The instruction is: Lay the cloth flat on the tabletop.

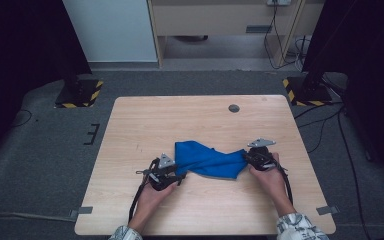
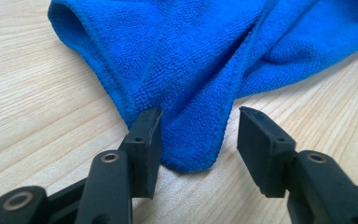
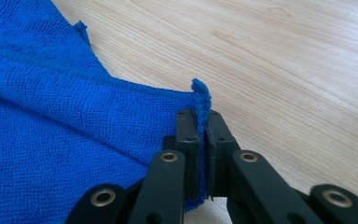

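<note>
A blue microfibre cloth point(image 1: 207, 160) lies bunched on the wooden table point(image 1: 190, 117), between my two grippers. My left gripper point(image 1: 179, 175) sits at the cloth's left end. In the left gripper view its jaws stand open around a rounded corner of the blue cloth point(image 2: 191, 140), left fingertip point(image 2: 149, 140) touching the fabric, right one apart from it. My right gripper point(image 1: 245, 159) is at the cloth's right end. In the right gripper view it point(image 3: 203, 126) is shut on the hemmed edge of the cloth point(image 3: 74, 140), a little of which pokes up above the pads.
A small dark round cap point(image 1: 234, 108) is set into the table near its far edge. Grey tape tabs point(image 1: 81, 211) mark the near corners. Stand bases with yellow-black stripes point(image 1: 80, 92) rest on the floor beyond the table. Bare wood surrounds the cloth.
</note>
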### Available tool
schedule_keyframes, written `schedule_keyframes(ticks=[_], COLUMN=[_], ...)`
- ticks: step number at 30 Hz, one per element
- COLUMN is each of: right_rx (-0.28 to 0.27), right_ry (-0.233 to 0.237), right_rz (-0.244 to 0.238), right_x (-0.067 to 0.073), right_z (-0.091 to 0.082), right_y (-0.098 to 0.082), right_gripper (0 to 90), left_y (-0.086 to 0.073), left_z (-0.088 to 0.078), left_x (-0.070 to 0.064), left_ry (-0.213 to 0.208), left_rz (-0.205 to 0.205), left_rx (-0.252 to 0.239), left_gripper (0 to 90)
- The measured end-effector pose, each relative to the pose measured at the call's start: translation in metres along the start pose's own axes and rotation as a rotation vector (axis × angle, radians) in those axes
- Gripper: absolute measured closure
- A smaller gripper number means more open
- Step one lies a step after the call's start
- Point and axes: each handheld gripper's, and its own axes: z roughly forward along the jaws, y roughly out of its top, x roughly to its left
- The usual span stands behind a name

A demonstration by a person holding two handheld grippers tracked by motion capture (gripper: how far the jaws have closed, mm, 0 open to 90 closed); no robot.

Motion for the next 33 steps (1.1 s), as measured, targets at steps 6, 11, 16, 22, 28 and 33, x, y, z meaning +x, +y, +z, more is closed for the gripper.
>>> schedule_keyframes(ticks=[6, 11, 16, 22, 28, 33], right_rx=[-0.022, -0.038, -0.052, -0.073, -0.078, -0.079], right_ry=[0.000, 0.000, 0.002, 0.009, 0.011, 0.019], right_rz=[0.000, -0.001, -0.001, 0.006, 0.015, 0.028], right_x=[0.000, 0.002, 0.003, 0.003, 0.003, 0.003], right_z=[-0.002, -0.003, -0.005, -0.008, -0.007, -0.008], right_y=[0.001, 0.002, 0.003, 0.004, 0.004, 0.004], right_gripper=[86.4, 85.7, 84.7, 83.6, 76.5, 70.6], left_y=[-0.001, 0.000, 0.002, 0.006, 0.008, 0.009], left_z=[-0.001, 0.000, -0.001, -0.010, -0.015, -0.015], left_x=[0.003, 0.003, -0.001, -0.002, -0.001, 0.000], left_ry=[0.045, 0.078, 0.111, 0.129, 0.133, 0.134], left_rz=[0.006, -0.007, -0.019, -0.034, -0.040, -0.038], left_rx=[-0.003, -0.012, -0.041, -0.089, -0.107, -0.107], left_gripper=[69.0, 81.4, 84.9, 86.0, 86.2, 86.2])
